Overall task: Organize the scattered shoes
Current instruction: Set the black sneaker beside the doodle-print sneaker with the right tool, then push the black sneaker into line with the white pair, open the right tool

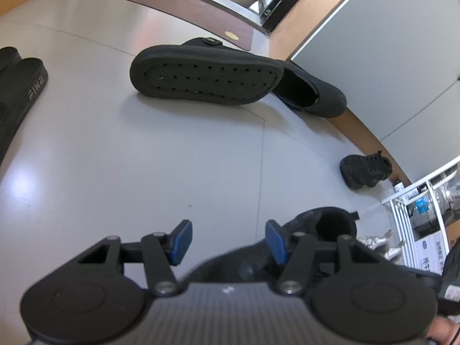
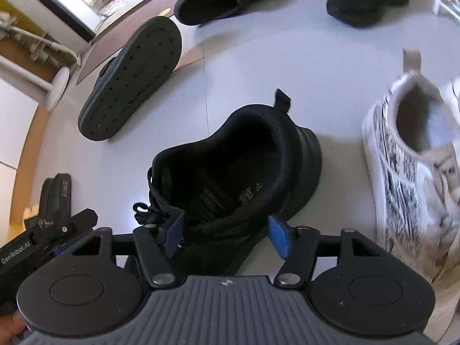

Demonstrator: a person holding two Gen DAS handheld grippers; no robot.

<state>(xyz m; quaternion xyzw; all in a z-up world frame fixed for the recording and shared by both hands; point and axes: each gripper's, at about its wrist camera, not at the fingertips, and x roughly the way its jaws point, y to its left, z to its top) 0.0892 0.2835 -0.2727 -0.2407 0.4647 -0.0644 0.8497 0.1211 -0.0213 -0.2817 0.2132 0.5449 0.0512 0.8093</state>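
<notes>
Black sneaker [image 2: 238,166] btwn right tool [image 2: 227,233] pads, grip unclear, left tool [image 1: 228,241] open, empty.

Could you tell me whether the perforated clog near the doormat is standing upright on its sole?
No, the clog lies tipped on its side, its hole-dotted sole facing the camera instead of the floor.

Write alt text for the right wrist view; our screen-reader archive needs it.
The right gripper has its jaws straddling the laced front of a black sneaker on a pale floor. A white patterned sneaker lies right; an overturned black clog lies upper left.
</notes>
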